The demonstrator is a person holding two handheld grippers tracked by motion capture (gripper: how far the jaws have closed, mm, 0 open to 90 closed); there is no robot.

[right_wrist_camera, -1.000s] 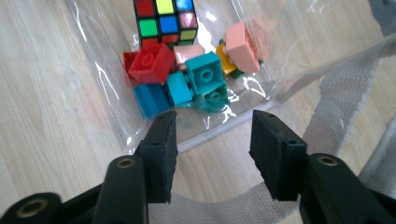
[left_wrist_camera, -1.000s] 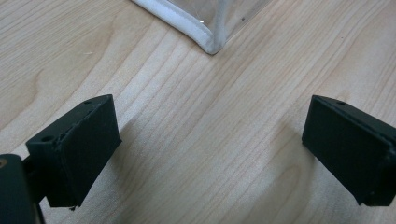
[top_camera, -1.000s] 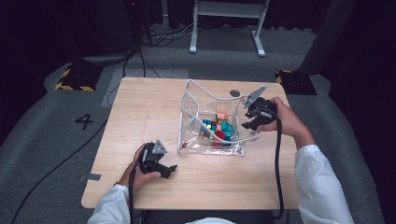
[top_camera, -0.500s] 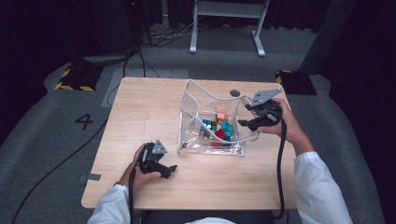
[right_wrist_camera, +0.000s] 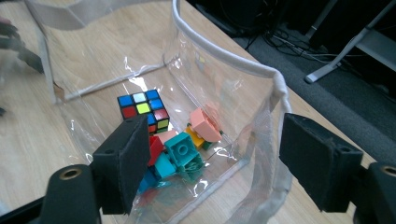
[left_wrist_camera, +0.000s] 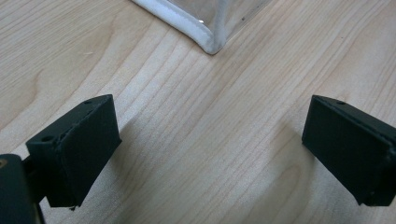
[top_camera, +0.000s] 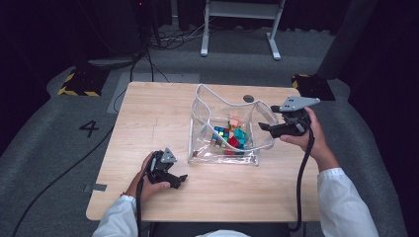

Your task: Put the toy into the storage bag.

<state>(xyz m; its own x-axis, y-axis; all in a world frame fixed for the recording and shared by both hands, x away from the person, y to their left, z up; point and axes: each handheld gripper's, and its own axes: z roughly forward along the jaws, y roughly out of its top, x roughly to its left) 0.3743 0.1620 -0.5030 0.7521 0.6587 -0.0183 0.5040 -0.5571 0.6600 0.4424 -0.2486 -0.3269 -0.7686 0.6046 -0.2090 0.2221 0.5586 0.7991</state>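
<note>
Now we see our right gripper [top_camera: 267,127] at three o'clock of the clear plastic bag [top_camera: 217,148], which stands open-mouthed near the middle of the wooden table [top_camera: 148,113]. Its jaws have just been opening and now stand wide apart, one over the bag's mouth and one outside its white-edged rim [right_wrist_camera: 219,58], pressing on nothing. Looking along those jaws in the right gripper view, we find the bag's contents lying loose on its floor: a puzzle cube [right_wrist_camera: 143,109] with coloured squares at eleven o'clock of the pile, a teal brick [right_wrist_camera: 182,150] in the middle, a pink brick [right_wrist_camera: 204,124] at one o'clock of it, with red and blue pieces tucked underneath.

Our left gripper [top_camera: 178,180] rests on the table at seven o'clock of the bag, well apart from the right one. Its jaws are spread wide over bare wood, with the bag's white-seamed corner [left_wrist_camera: 211,43] at twelve o'clock in the left gripper view, untouched.
</note>
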